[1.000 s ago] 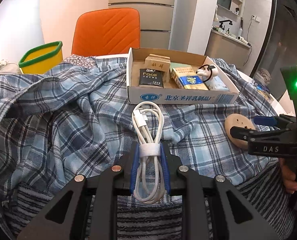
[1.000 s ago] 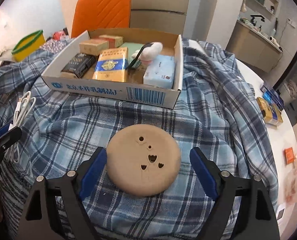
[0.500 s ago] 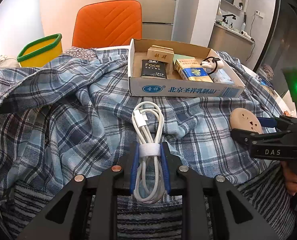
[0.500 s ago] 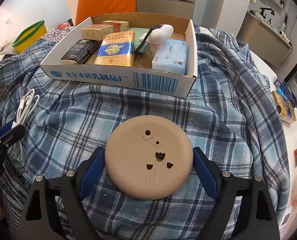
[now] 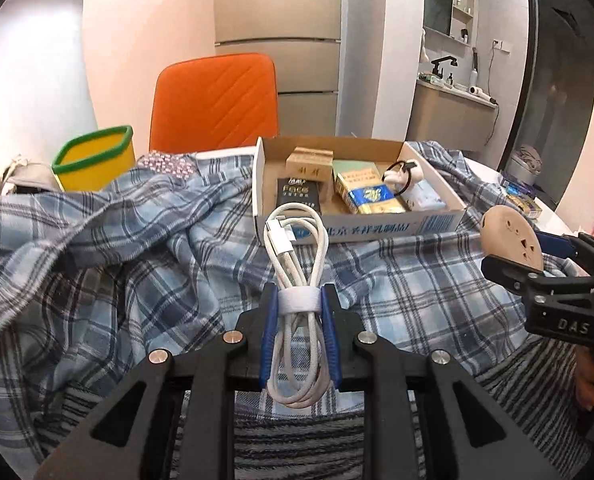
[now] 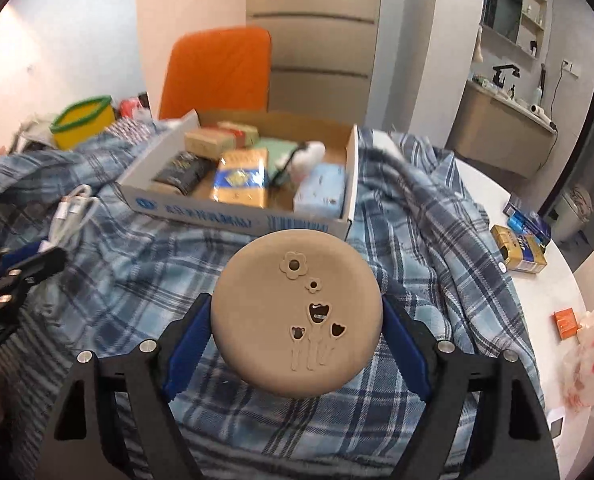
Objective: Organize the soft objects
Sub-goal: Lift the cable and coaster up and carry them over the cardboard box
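Bright indoors — fisheye-warped, slightly blurred.

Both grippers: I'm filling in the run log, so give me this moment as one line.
left gripper: shut on white cable | right gripper: shut on tan disc | both lifted over plaid shirt | cardboard box ahead

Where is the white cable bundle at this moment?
In the left wrist view, the white cable bundle is clamped in the left gripper, above the plaid shirt and just before the cardboard box.
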`<control>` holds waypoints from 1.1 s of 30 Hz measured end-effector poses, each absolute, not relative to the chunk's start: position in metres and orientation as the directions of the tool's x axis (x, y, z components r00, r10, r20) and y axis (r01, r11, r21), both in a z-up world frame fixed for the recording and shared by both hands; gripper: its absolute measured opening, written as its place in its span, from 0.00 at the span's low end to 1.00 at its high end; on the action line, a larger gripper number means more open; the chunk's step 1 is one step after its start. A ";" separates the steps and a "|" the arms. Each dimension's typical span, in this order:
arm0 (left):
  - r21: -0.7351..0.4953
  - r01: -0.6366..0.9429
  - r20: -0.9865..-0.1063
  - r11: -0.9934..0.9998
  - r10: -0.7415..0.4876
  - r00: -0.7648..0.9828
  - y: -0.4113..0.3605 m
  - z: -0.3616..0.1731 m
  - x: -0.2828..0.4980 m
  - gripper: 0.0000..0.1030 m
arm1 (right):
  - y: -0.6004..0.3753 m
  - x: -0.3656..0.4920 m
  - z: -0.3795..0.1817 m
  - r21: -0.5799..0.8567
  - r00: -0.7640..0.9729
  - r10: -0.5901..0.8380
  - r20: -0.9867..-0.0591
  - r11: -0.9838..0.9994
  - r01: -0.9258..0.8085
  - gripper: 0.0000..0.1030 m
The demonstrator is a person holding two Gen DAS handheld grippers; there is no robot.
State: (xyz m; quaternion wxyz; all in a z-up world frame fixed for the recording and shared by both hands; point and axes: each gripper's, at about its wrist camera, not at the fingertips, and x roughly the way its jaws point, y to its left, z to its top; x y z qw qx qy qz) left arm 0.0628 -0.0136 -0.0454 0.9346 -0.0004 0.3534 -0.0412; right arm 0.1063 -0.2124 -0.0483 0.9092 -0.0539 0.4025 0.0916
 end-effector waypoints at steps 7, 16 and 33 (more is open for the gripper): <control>-0.073 0.077 -0.615 0.994 -0.106 0.781 -0.011 -0.016 0.057 0.20 | -0.206 0.098 -0.021 -0.018 0.723 0.142 -0.676 0.978 -0.209 0.81; -0.029 0.063 -0.537 0.998 -0.069 0.841 -0.019 0.032 0.064 0.20 | -0.197 0.101 0.027 -0.045 0.804 0.153 -0.575 0.975 -0.218 0.81; -0.048 0.079 -0.433 0.996 -0.092 0.896 -0.034 0.114 0.114 0.20 | -0.187 0.148 0.132 -0.016 0.893 0.153 -0.422 0.984 -0.177 0.82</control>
